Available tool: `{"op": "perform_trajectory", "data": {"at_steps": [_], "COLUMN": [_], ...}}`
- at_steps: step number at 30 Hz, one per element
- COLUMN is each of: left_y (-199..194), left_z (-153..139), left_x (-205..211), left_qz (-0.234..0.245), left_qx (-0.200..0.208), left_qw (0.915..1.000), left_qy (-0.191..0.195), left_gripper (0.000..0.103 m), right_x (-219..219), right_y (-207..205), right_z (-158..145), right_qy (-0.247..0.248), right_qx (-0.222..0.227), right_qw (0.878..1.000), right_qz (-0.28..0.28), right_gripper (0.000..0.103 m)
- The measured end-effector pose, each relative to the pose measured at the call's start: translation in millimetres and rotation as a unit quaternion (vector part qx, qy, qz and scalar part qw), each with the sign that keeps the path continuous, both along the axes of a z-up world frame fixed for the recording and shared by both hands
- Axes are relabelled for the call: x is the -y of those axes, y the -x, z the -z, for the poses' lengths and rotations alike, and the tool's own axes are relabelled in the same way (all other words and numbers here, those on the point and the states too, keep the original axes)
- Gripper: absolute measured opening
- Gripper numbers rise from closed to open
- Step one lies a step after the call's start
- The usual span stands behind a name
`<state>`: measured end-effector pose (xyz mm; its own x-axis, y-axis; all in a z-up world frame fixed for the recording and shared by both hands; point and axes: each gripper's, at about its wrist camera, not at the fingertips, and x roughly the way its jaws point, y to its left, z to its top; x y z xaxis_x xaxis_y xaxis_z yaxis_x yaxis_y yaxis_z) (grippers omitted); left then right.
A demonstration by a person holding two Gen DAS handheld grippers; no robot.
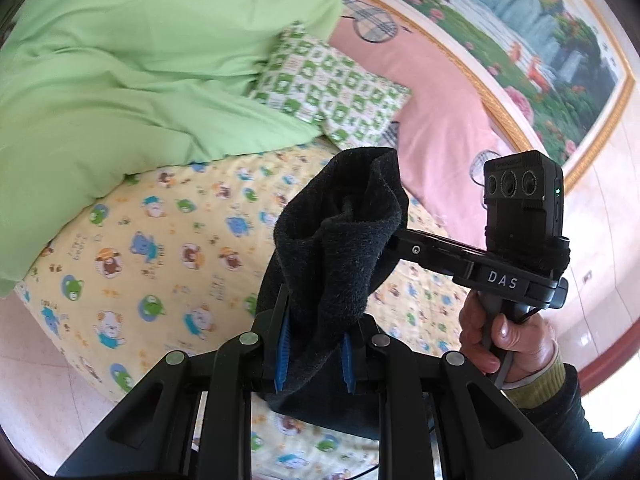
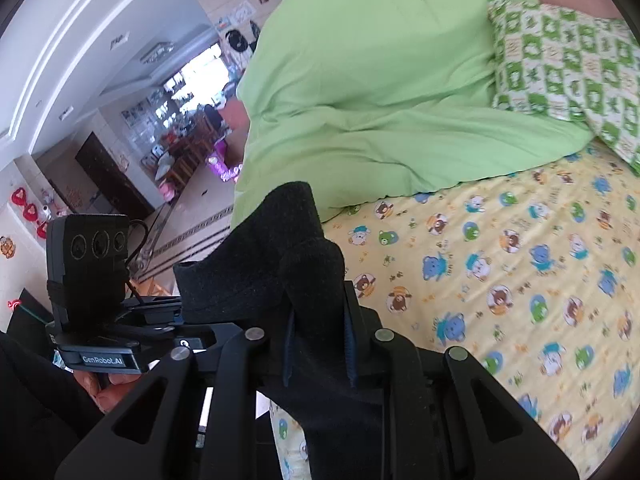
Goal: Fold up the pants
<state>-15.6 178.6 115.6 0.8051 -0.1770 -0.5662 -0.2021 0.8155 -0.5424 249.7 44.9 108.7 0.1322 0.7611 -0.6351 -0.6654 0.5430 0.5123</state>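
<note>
Blue-padded fingers [image 1: 282,354] of the left gripper [image 1: 314,356] are clamped on a bunch of the black pants [image 1: 336,240], and the right gripper [image 2: 320,356] pinches another bunch just beside it, so both hold the garment lifted above the bed. Cloth hangs down below both, long axis seemingly vertical. Ahead lies open cartoon-print sheet [image 2: 500,280], bounded by the green duvet [image 2: 380,80] and checked pillow [image 1: 332,88] beyond

Framed landscape painting [image 1: 532,52] — tiled floor [image 2: 200,200], bright window [image 2: 204,68]
</note>
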Motion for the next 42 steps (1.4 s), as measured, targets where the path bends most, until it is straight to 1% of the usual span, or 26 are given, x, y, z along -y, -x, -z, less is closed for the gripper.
{"op": "perform_trajectory", "data": {"at_steps": [5, 9, 15, 20, 25, 29, 33, 40, 42], "left_y": [-3, -9, -17, -23, -29, -36, -45, -61, -62], "left_z": [-13, -17, -20, -20, -19, -11, 2, 28, 32], "left_x": [37, 65, 102, 133, 165, 184, 200, 223, 230], "left_qz": [0.046, 0.079, 0.122, 0.156, 0.178, 0.195, 0.212, 0.242, 0.253], "left_qx": [0.01, 0.012, 0.01, 0.003, -0.005, -0.012, -0.029, -0.051, -0.047], "left_qw": [0.9988, 0.9967, 0.9921, 0.9871, 0.9823, 0.9786, 0.9747, 0.9664, 0.963], "left_qy": [-0.011, -0.017, -0.026, -0.034, -0.058, -0.063, -0.065, -0.069, -0.08], "left_gripper": [0.02, 0.02, 0.02, 0.02, 0.02, 0.02, 0.02, 0.02, 0.021], "right_x": [35, 69, 113, 146, 176, 193, 210, 240, 245], "right_y": [18, 35, 58, 82, 98, 108, 117, 132, 136], "right_z": [-7, -8, 0, 5, 13, 21, 35, 67, 73], "right_qy": [-0.019, -0.038, -0.061, -0.07, -0.087, -0.097, -0.104, -0.121, -0.119], "right_qx": [0.008, 0.007, 0.004, 0.027, 0.035, 0.038, 0.033, 0.0, -0.006], "right_qw": [0.999, 0.998, 0.993, 0.989, 0.983, 0.98, 0.976, 0.967, 0.965], "right_qz": [0.025, 0.052, 0.098, 0.129, 0.155, 0.171, 0.188, 0.225, 0.233], "right_gripper": [0.021, 0.021, 0.021, 0.021, 0.021, 0.021, 0.021, 0.021, 0.021]}}
